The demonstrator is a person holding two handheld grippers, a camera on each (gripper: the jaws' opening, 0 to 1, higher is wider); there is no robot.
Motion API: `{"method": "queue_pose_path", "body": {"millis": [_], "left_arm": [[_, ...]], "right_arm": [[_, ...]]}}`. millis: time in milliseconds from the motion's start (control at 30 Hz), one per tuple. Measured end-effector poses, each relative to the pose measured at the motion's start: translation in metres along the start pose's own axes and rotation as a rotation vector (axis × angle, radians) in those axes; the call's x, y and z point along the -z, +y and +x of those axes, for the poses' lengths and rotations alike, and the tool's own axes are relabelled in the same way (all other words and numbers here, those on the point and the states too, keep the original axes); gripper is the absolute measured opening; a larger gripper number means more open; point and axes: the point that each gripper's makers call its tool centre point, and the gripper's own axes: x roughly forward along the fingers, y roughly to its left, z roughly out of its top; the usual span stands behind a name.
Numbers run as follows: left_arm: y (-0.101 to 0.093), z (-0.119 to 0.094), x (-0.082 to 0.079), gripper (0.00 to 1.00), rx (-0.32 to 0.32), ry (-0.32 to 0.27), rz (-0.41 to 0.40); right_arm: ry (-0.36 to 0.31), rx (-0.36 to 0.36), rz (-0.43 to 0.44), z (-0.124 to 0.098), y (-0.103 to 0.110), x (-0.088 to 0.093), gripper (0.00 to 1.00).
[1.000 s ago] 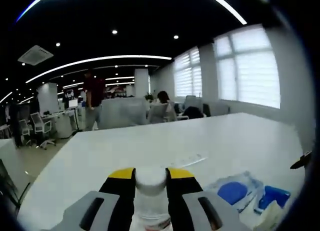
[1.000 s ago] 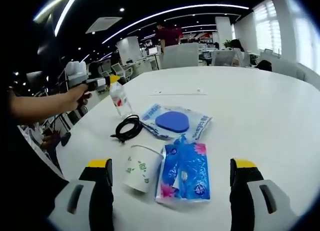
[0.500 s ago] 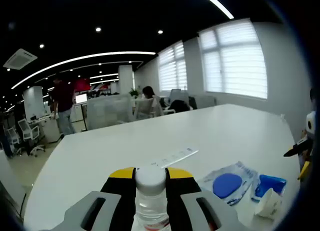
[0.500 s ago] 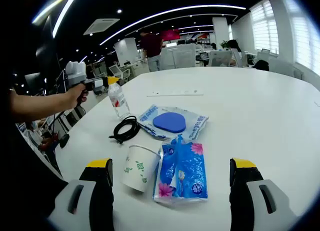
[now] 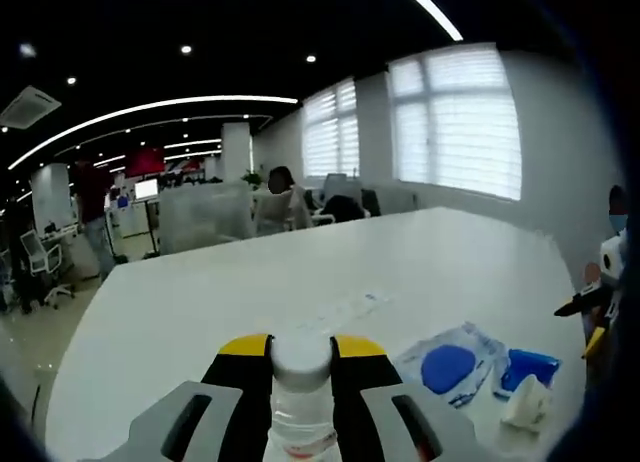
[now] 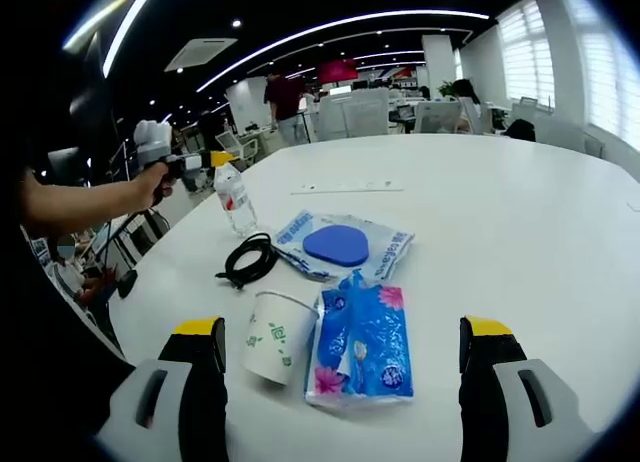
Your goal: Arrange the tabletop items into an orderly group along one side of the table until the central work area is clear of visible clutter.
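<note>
My left gripper [image 5: 300, 357] is shut on a clear plastic bottle [image 5: 300, 402] with a white cap, held just above the white table [image 5: 250, 292]. In the right gripper view that bottle [image 6: 236, 200] hangs at the table's left edge, gripped by the left gripper [image 6: 215, 162] in a person's hand. My right gripper [image 6: 340, 347] stands open over the near part of the table. Between its jaws lie a tipped paper cup [image 6: 273, 336] and a blue tissue pack [image 6: 362, 337]. Beyond them rest a clear bag with a blue disc [image 6: 343, 246] and a coiled black cable [image 6: 248, 259].
A thin white strip [image 6: 345, 189] lies further back on the table [image 6: 520, 212]. In the left gripper view the blue-disc bag [image 5: 447, 359], tissue pack [image 5: 527, 370] and cup [image 5: 527, 407] sit at lower right. Office desks, chairs and people fill the background.
The left gripper view has swung slightly, so the background slid left. The bottle stays gripped. The right gripper and the items before it have barely shifted.
</note>
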Motion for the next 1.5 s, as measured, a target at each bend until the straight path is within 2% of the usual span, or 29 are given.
{"method": "queue_pose_path", "body": {"millis": [100,267,400,633,833,933,1300,1500], "left_arm": [[-0.005,0.0,0.001,0.18,0.012,0.0,-0.005],[0.003,0.003,0.004,0.18,0.003,-0.001,-0.02],[-0.001,0.004,0.007,0.18,0.007,0.009,-0.012],[0.006,0.014,0.009,0.2,0.03,-0.017,-0.019],[-0.004,0.008,0.005,0.21,0.053,-0.033,-0.029],[-0.015,0.0,0.001,0.21,0.072,-0.041,-0.005],[-0.025,-0.009,-0.004,0.21,0.042,-0.04,0.001],[-0.023,-0.01,-0.005,0.21,0.024,-0.039,-0.003]], "right_arm": [[-0.004,0.002,0.006,0.0,-0.001,0.0,0.93],[-0.008,0.004,0.011,-0.002,-0.003,0.0,0.93],[-0.004,0.007,0.013,-0.003,-0.004,0.001,0.93],[-0.005,0.013,0.019,-0.004,-0.005,0.002,0.93],[-0.008,0.014,0.023,-0.003,-0.006,0.002,0.93],[-0.008,0.012,0.023,-0.002,-0.005,0.002,0.93],[-0.015,0.021,0.031,-0.004,-0.008,0.002,0.93],[-0.016,0.018,0.037,-0.004,-0.007,0.004,0.93]]}}
